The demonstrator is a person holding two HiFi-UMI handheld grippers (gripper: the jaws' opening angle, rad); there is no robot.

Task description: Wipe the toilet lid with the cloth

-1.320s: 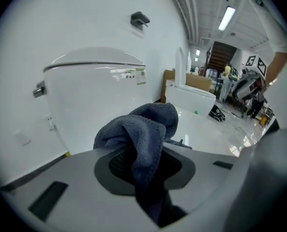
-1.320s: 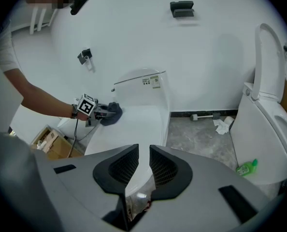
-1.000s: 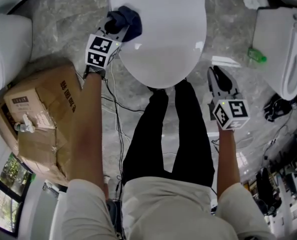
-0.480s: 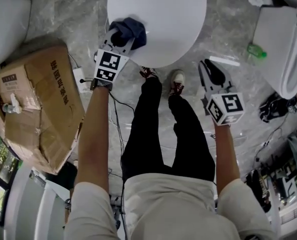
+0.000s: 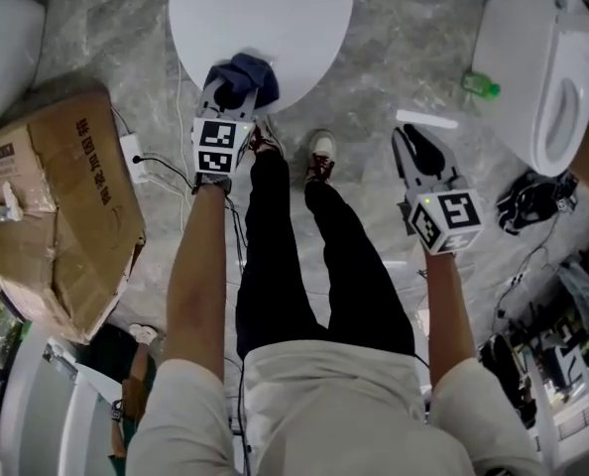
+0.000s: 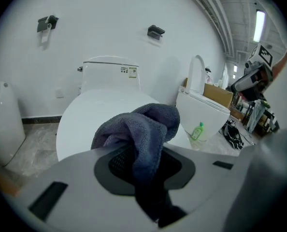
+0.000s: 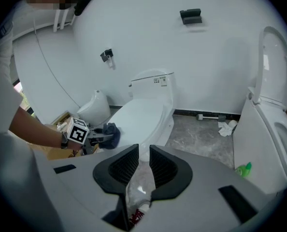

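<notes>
Clamping cloth, left gripper, jaws buried in folds; toilet lid cropped

No print is legible: dark characters on the cardboard box and a sticker on the toilet tank blur.

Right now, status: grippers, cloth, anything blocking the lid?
Left gripper shut on cloth, at toilet lid's near edge. Right gripper open, empty, off to the side. Nothing else on the lid.
</notes>
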